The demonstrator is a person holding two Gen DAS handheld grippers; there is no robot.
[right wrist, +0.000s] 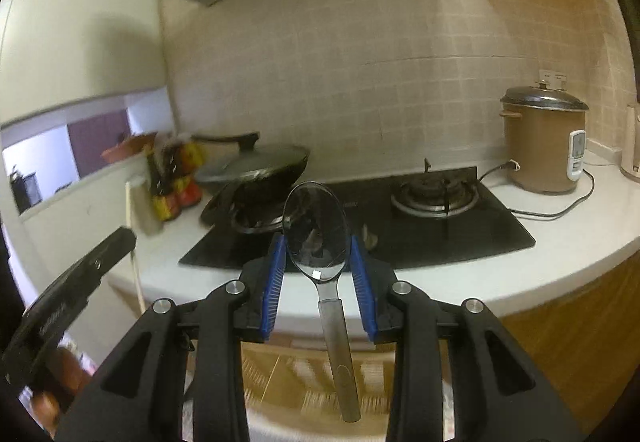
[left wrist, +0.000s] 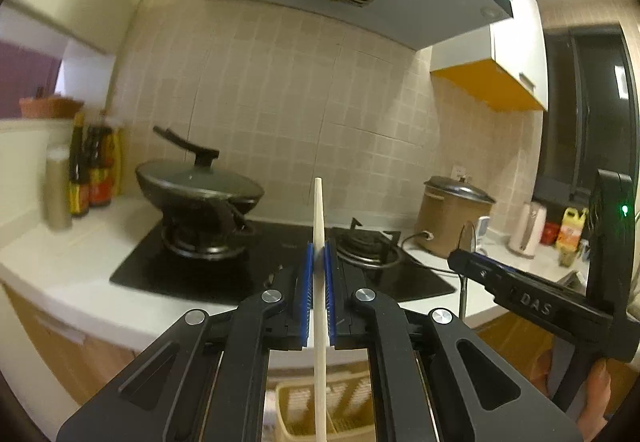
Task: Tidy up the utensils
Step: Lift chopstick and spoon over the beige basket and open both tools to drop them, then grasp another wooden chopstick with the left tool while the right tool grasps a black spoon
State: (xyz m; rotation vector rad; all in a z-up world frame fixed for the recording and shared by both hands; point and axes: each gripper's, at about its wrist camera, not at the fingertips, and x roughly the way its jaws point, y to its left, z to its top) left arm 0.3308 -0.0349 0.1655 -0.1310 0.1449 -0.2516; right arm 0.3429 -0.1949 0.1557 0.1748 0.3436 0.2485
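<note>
**Both claws loaded, held above the counter**

The left gripper has its blue pads pressed almost together on a pale chopstick. The stick stands close to upright between the jaws, its tip at twelve o'clock from the pads and its lower end running down past them towards six. Gripped near its middle like this, it is unlikely to swing, and it should be easy to aim end-first.

The right gripper is pinching a metal spoon by the widest part of the bowl, one pad on each edge, so the jaws stand partly spread. The bowl faces the camera and the handle hangs towards six o'clock. That handle-down hold looks chosen so the spoon can be lowered straight into a holder.

Below the left gripper, at six o'clock in its view, sits a yellowish slotted basket, seen only in part between the jaws; I take it for the utensil holder, though the frames do not show it whole. Seen from the left claw, the right gripper lies at about four o'clock, well apart from the chopstick.

Beyond both claws lie the white counter, the black stove and a lidded wok at about ten o'clock. Neither utensil touches any of these.

Each piece seems lifted for sorting, with placing not yet done.
</note>
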